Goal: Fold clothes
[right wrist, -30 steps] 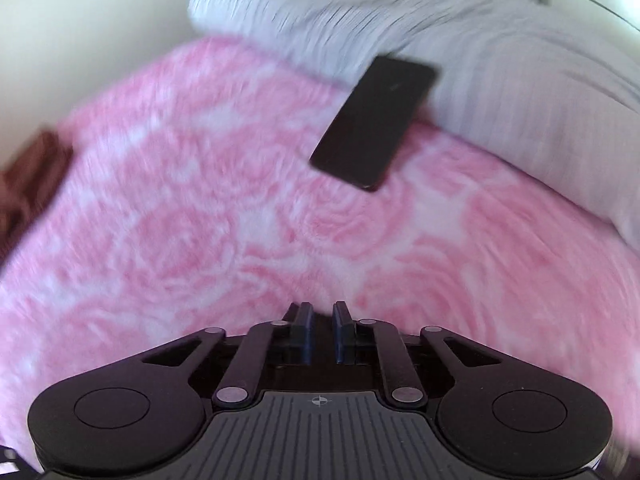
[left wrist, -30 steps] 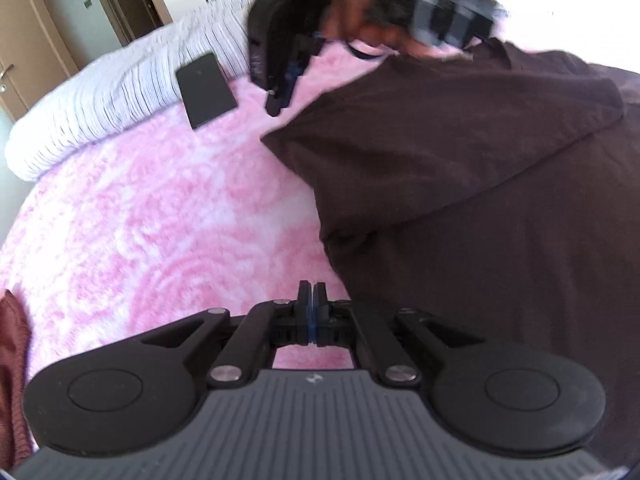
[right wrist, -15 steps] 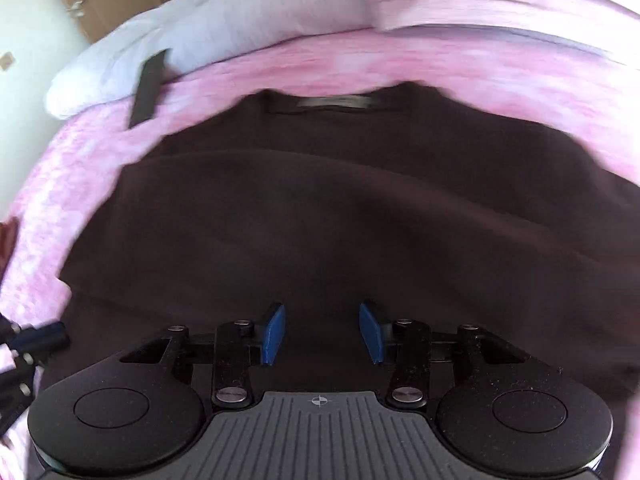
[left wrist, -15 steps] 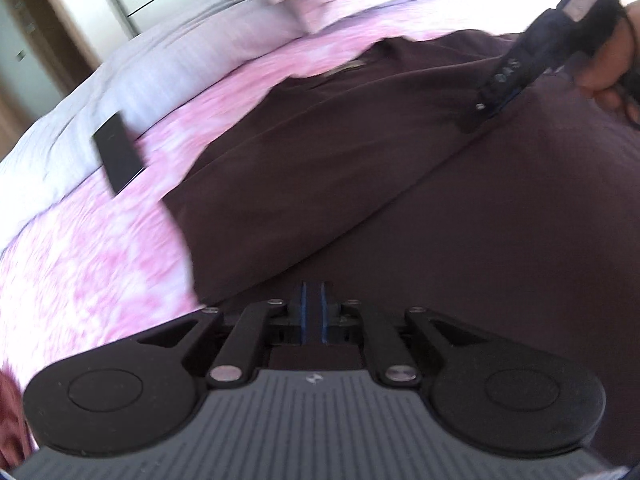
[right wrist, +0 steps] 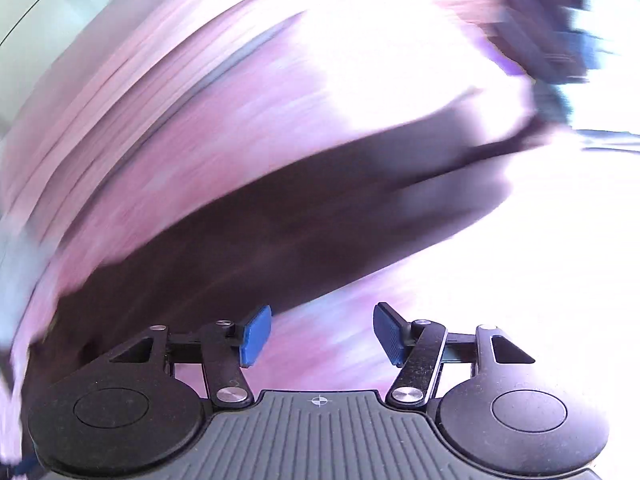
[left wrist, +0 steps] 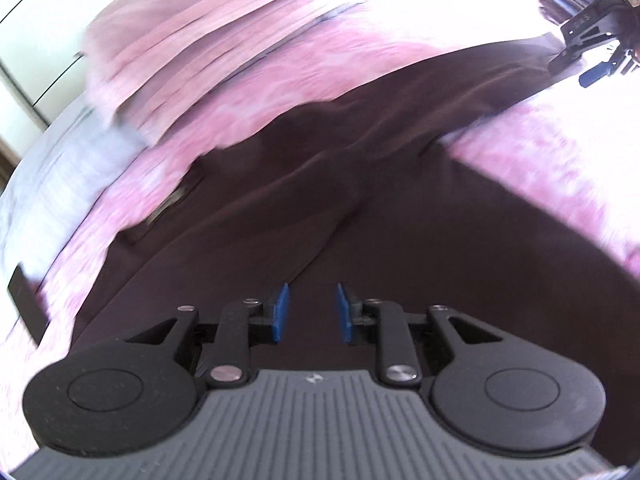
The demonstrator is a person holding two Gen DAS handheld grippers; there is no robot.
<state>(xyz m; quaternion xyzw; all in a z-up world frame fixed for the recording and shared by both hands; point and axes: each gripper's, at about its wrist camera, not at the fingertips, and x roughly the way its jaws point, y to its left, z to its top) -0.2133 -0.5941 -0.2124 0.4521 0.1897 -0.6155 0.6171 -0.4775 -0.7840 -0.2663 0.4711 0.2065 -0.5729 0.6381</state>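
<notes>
A pink bed (left wrist: pixel 540 168) is covered by the dark brown shirt (left wrist: pixel 360 208), spread flat with its long axis running away toward the sleeve at far right. The left gripper (left wrist: pixel 310 312), fingers narrowly parted and empty, is held directly over it; the right gripper (right wrist: pixel 318 334), wide and empty, sits at its edge. No writing can be read.

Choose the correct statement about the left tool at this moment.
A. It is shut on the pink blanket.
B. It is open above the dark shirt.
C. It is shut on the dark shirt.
B: the left tool shows a clear gap between its blue pads, with the dark shirt spread below it.
</notes>
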